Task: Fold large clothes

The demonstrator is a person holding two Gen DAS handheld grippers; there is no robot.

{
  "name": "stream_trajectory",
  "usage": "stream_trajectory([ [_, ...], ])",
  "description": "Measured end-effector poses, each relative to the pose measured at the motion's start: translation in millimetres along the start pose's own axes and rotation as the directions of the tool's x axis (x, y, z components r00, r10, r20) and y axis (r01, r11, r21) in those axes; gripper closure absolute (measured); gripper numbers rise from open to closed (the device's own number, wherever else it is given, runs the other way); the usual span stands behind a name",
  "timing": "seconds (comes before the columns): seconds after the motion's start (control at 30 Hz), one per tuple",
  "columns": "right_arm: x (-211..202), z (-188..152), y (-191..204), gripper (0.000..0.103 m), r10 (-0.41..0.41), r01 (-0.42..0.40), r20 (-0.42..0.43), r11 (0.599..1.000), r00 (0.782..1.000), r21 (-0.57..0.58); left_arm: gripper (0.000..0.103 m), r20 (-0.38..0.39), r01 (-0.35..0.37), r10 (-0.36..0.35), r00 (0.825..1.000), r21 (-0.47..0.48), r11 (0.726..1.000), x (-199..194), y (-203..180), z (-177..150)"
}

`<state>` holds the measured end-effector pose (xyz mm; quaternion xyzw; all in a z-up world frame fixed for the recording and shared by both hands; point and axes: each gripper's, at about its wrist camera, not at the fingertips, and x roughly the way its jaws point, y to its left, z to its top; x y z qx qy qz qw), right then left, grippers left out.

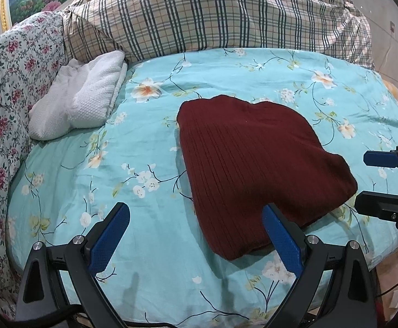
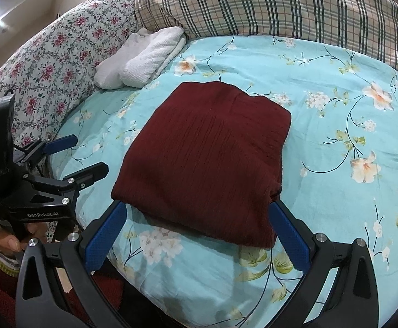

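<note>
A dark red ribbed sweater (image 1: 253, 164) lies folded into a compact block on the turquoise floral bedsheet (image 1: 144, 164); it also shows in the right wrist view (image 2: 207, 158). My left gripper (image 1: 196, 213) is open and empty, hovering over the sheet at the sweater's near left corner. It also shows in the right wrist view (image 2: 86, 154), left of the sweater. My right gripper (image 2: 196, 210) is open and empty, its jaws spread just before the sweater's near edge. It also shows in the left wrist view (image 1: 368, 180), right of the sweater.
A folded white textured towel (image 1: 81, 101) lies at the back left. A plaid quilt (image 1: 212, 13) is heaped along the back. A pink floral cover (image 1: 4, 87) bounds the left side. The bed's near edge (image 2: 171, 300) drops off below the grippers.
</note>
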<state>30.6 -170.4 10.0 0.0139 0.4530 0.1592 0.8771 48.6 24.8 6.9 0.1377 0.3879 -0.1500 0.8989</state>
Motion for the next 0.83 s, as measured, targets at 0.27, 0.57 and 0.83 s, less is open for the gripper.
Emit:
stream_trajectory([
  [0.27, 2.0, 2.1, 1.5, 0.000, 0.000, 0.000, -0.002, 1.000, 1.000, 0.000, 0.005, 0.004, -0.002, 0.002, 1.000, -0.001, 1.000, 0.7, -0.5, 4.6],
  [0.57, 3.7, 4.1, 1.7, 0.000, 0.005, -0.005, -0.003, 1.000, 1.000, 0.001, 0.005, 0.003, -0.002, 0.002, 1.000, -0.002, 1.000, 2.2, -0.3, 7.0],
  [0.83, 8.7, 8.4, -2.3, 0.000, 0.016, -0.016, 0.002, 1.000, 1.000, 0.005, 0.005, 0.009, 0.002, -0.002, 1.000, -0.011, 1.000, 5.2, 1.1, 10.9],
])
